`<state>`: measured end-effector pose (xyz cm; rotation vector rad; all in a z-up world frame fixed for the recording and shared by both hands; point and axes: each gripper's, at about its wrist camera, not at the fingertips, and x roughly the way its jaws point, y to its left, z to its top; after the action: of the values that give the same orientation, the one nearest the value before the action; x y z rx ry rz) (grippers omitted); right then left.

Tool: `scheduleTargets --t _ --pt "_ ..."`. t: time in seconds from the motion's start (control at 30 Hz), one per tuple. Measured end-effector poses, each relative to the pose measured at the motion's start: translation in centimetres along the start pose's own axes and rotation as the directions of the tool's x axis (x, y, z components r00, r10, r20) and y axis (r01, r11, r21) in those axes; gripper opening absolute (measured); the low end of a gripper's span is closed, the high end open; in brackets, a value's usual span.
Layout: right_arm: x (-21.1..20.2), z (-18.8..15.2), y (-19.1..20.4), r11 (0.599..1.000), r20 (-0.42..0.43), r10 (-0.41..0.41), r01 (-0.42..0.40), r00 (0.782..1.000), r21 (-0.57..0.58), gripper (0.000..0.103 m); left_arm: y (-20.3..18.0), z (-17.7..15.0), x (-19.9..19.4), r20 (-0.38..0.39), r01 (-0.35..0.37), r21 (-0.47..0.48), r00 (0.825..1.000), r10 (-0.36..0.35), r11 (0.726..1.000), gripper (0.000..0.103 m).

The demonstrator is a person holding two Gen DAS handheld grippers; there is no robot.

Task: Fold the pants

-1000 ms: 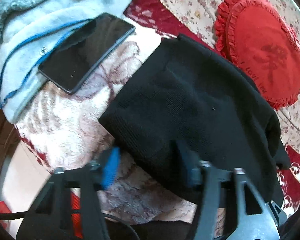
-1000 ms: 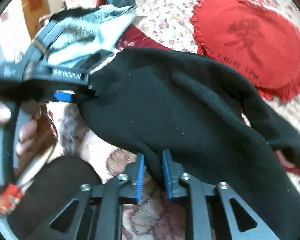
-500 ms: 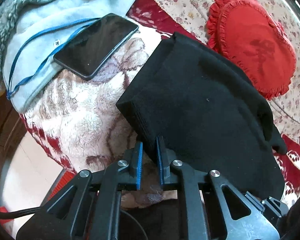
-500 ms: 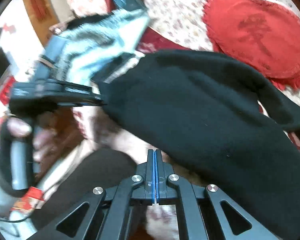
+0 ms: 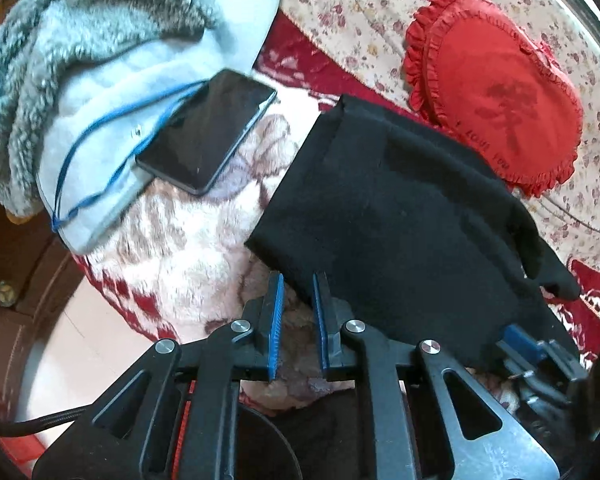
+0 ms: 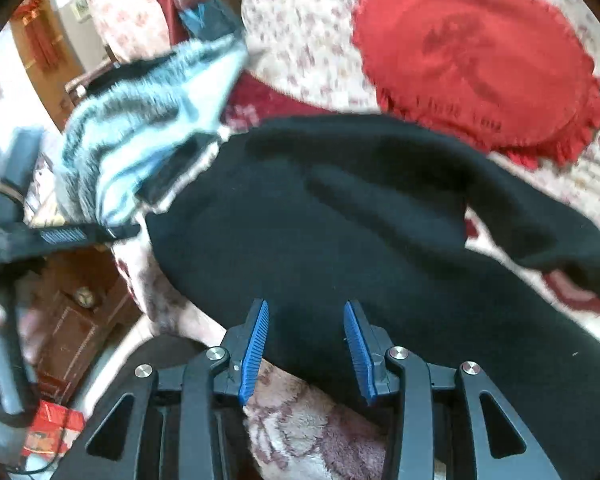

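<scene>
Your right claw (image 6: 304,344), which was shut with its pads together half a second ago, now stands wide open at the bottom centre of its view, the near edge of the black pants (image 6: 340,232) lying between and just past its blue pads. Your left claw (image 5: 296,320) has parted a little too: half a second back its pads were close at the pants' corner, and now there is a clear gap between them, with the lower left corner of the pants (image 5: 400,220) just at the tips and nothing pinched.

So neither claw holds cloth. The pants lie in a folded bundle on the fuzzy blanket (image 5: 180,248), filling the middle and right of both views, with one loose end trailing off toward the right edge. That reads as a fold just set down and released, and a fresh grasp being lined up on the near edge.

Mind the phone (image 5: 208,132) in the upper left of the left view, resting near the pants' far corner, and the red heart cushion (image 5: 496,92) at the upper right.
</scene>
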<state>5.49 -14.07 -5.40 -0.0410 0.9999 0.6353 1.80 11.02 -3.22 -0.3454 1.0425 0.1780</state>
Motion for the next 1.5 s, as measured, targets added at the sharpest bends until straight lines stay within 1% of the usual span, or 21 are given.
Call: scheduleTargets --t 0.07,0.13,0.23,0.3,0.37,0.43,0.57,0.63,0.77,0.87,0.93,1.0,1.03,1.07,1.1,1.13,1.17,1.3,1.37,1.43,1.5 --pt "0.8 0.1 0.0 1.000 -0.035 -0.005 0.005 0.999 -0.017 0.038 -0.6 0.5 -0.1 0.016 0.005 0.012 1.000 -0.005 1.000 0.025" --pt "0.3 0.8 0.0 0.999 -0.024 0.004 -0.004 1.000 -0.033 0.038 -1.5 1.1 0.0 0.026 0.022 0.032 0.999 -0.022 0.999 0.033" --pt "-0.9 3.9 -0.6 0.998 0.040 -0.010 0.012 0.999 -0.056 0.038 -3.0 2.7 0.7 0.027 0.040 0.063 0.999 -0.042 0.997 0.034" --pt "-1.0 6.2 -1.1 0.997 0.063 -0.007 0.012 0.998 -0.080 0.039 -3.7 3.7 1.4 0.025 0.046 0.077 0.999 -0.048 0.996 0.040" --pt "-0.2 8.9 -1.9 0.995 0.066 -0.011 0.017 0.998 -0.102 0.041 -4.3 5.1 2.4 0.019 0.052 0.085 0.998 -0.053 0.995 0.041" --pt "1.3 11.9 -2.9 0.992 0.051 -0.036 0.041 0.998 -0.121 0.041 -4.7 6.2 3.4 0.008 0.062 0.093 0.998 -0.063 0.994 0.041" --pt "4.7 16.1 -3.5 0.978 0.023 -0.040 0.044 0.999 -0.202 0.043 -4.9 7.9 6.1 -0.029 0.065 0.093 0.998 -0.063 0.994 0.041" --pt "6.8 17.5 -3.5 0.968 -0.006 -0.049 0.046 0.999 -0.248 0.043 -5.0 8.9 7.6 -0.049 0.051 0.104 0.998 -0.047 0.993 0.041" --pt "10.4 18.8 -3.3 0.942 -0.070 -0.032 0.007 0.997 -0.335 0.044 -5.1 10.7 9.3 -0.049 0.039 0.113 0.998 -0.033 0.993 0.041" --pt "13.0 19.6 -3.4 0.916 -0.116 -0.055 0.004 0.992 -0.401 0.046 -5.3 11.5 11.1 -0.083 0.030 0.117 0.996 -0.020 0.993 0.042" --pt "14.4 20.2 -3.9 0.918 -0.148 -0.035 -0.027 0.988 -0.397 0.047 -5.3 11.6 11.8 -0.087 0.027 0.114 0.996 -0.017 0.993 0.044" --pt "15.1 20.5 -4.3 0.929 -0.185 0.021 -0.088 0.983 -0.359 0.047 -5.4 11.7 12.0 -0.073 0.021 0.124 0.997 -0.012 0.992 0.047" --pt "15.1 20.5 -4.3 0.931 -0.182 0.029 -0.093 0.983 -0.354 0.042 -5.4 11.8 12.1 -0.071 0.021 0.123 0.997 -0.012 0.992 0.048" --pt "15.1 20.4 -4.2 0.932 -0.176 0.041 -0.101 0.983 -0.349 0.032 -5.2 11.8 12.1 -0.073 0.028 0.114 0.997 -0.019 0.993 0.048" --pt "15.1 20.2 -4.1 0.933 -0.170 0.047 -0.104 0.984 -0.344 0.026 -5.0 11.8 12.0 -0.074 0.034 0.108 0.997 -0.026 0.994 0.048" --pt "14.9 20.0 -3.8 0.934 -0.156 0.046 -0.098 0.987 -0.344 0.015 -4.7 11.8 11.7 -0.077 0.041 0.098 0.996 -0.034 0.994 0.048" --pt "14.6 19.8 -3.6 0.933 -0.139 0.036 -0.083 0.990 -0.350 0.011 -4.5 11.7 11.4 -0.076 0.044 0.087 0.996 -0.037 0.995 0.048" --pt "11.0 19.5 -2.6 0.942 -0.054 0.041 -0.057 0.998 -0.331 0.008 -2.8 11.0 8.4 -0.029 0.059 0.034 0.998 -0.058 0.998 0.048" --pt "7.9 19.1 -1.7 0.944 0.009 0.051 -0.045 0.999 -0.326 0.005 -1.9 10.3 6.8 -0.004 0.076 0.012 0.997 -0.076 0.997 0.048" --pt "5.0 18.3 -0.9 0.948 0.061 0.063 -0.041 0.996 -0.317 0.005 -1.0 9.5 5.1 0.012 0.100 -0.010 0.995 -0.100 0.995 0.048" --pt "2.2 16.7 0.2 0.961 0.100 0.094 -0.064 0.991 -0.270 0.005 0.4 8.5 3.2 0.039 0.130 -0.047 0.991 -0.128 0.990 0.048"
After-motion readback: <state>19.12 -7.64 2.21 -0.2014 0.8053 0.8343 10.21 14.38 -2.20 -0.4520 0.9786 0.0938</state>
